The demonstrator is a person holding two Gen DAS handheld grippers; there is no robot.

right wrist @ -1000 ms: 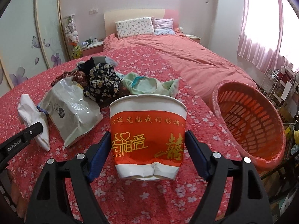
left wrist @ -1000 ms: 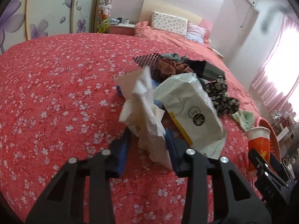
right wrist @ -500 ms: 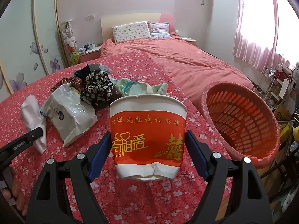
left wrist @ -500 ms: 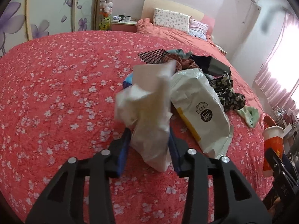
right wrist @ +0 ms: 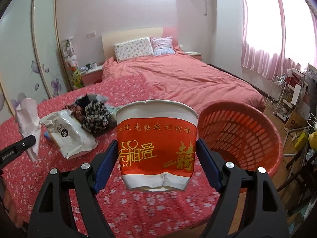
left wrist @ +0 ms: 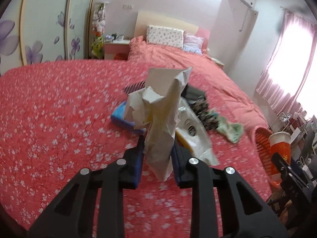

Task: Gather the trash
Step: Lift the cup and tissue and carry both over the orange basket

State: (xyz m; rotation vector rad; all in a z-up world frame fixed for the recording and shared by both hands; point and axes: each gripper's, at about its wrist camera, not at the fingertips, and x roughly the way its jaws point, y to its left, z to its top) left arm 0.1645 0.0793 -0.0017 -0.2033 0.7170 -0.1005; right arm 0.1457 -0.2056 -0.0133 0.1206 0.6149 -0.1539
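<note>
Plainly, left hand-held gripper [left wrist: 157, 156]: jaws just narrowed, pinching crumpled white paper [left wrist: 158, 117], lifted clear of the bed [left wrist: 49, 109].
Right hand-held gripper [right wrist: 156, 156]: spread wide, pads clamped on a red-and-white paper cup [right wrist: 156, 148]; its dented base is seen, its inside is not.
Hidden behind the paper: part of a white pouch [left wrist: 195, 136] and a blue item [left wrist: 118, 117].
Basket [right wrist: 241, 138]: just right of the cup, its near rim cut off by the pad.
Blurred: clothes pile [right wrist: 95, 113].
</note>
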